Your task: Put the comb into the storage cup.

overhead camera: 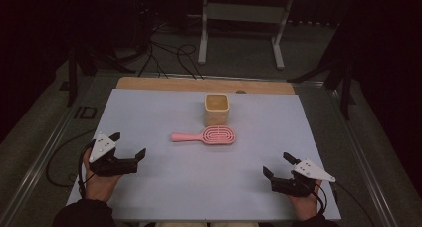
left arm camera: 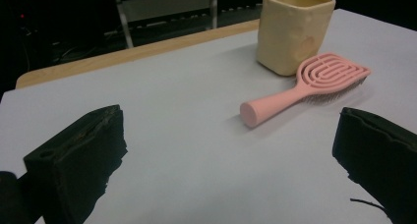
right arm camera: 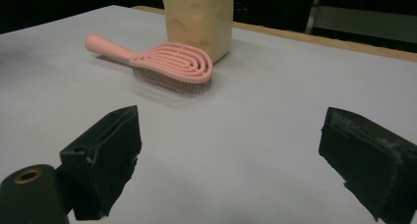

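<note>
Both claws, left gripper [overhead camera: 130,146] and right gripper [overhead camera: 277,165], are spread wide near the desk's front edge, ready to grab the pink brush [overhead camera: 206,136] by the yellow cup [overhead camera: 217,109].

A pink hairbrush [overhead camera: 211,135] is laid flat near the table's centre, handle towards the left edge. A yellow square cup [overhead camera: 217,109] is stood upright just behind it, towards the far edge.
</note>
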Demonstrator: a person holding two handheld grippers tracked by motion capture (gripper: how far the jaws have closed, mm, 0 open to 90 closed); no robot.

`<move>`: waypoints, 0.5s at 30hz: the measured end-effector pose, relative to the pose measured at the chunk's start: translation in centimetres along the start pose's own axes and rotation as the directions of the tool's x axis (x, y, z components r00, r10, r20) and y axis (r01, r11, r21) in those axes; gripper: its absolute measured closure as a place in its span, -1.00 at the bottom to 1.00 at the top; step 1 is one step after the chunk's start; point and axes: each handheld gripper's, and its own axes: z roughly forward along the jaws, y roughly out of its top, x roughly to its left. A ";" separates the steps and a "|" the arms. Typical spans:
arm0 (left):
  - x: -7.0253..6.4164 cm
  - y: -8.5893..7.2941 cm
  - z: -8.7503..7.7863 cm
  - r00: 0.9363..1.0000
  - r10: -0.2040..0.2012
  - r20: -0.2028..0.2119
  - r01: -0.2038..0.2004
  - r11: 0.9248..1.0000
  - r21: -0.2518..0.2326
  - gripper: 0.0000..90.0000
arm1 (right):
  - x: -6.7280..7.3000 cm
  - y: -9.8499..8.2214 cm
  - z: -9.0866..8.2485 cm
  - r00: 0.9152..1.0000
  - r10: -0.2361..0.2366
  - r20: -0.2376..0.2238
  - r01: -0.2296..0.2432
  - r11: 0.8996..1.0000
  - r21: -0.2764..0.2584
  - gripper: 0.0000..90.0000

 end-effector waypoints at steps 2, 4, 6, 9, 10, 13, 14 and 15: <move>0.0 0.2 0.2 1.000 0.000 0.001 0.000 1.000 0.000 -1.00 | 0.0 0.0 0.0 1.000 0.001 -0.001 -0.001 1.000 0.000 -0.81; 0.0 0.8 0.6 1.000 0.005 0.006 -0.006 1.000 0.006 -0.99 | 0.0 0.0 0.0 1.000 0.004 -0.002 -0.004 1.000 -0.002 -0.81; 0.0 1.0 0.9 1.000 0.015 0.008 -0.015 1.000 0.006 -0.98 | 0.0 0.0 0.0 1.000 0.003 -0.002 -0.003 1.000 -0.001 -0.81; 0.0 1.4 1.4 1.000 0.022 0.009 -0.022 1.000 0.010 -0.98 | 0.0 0.0 0.0 1.000 0.001 0.000 -0.001 1.000 0.001 -0.81; 0.0 1.5 1.5 1.000 0.022 0.010 -0.023 1.000 0.008 -0.98 | 0.0 0.0 0.0 1.000 0.001 -0.001 -0.001 1.000 0.001 -0.81; -0.1 1.8 1.8 0.999 0.032 0.017 -0.032 0.999 0.007 -0.98 | 0.0 0.0 0.0 1.000 0.001 -0.005 -0.001 1.000 -0.001 -0.81; -0.1 2.0 1.9 0.999 0.037 0.016 -0.037 0.999 0.009 -0.98 | 0.0 0.0 0.0 1.000 0.002 -0.005 -0.002 1.000 -0.001 -0.81; -0.1 2.1 2.1 0.999 0.038 0.013 -0.038 0.999 0.012 -0.98 | 0.0 0.0 0.0 1.000 0.002 -0.004 -0.002 1.000 -0.001 -0.81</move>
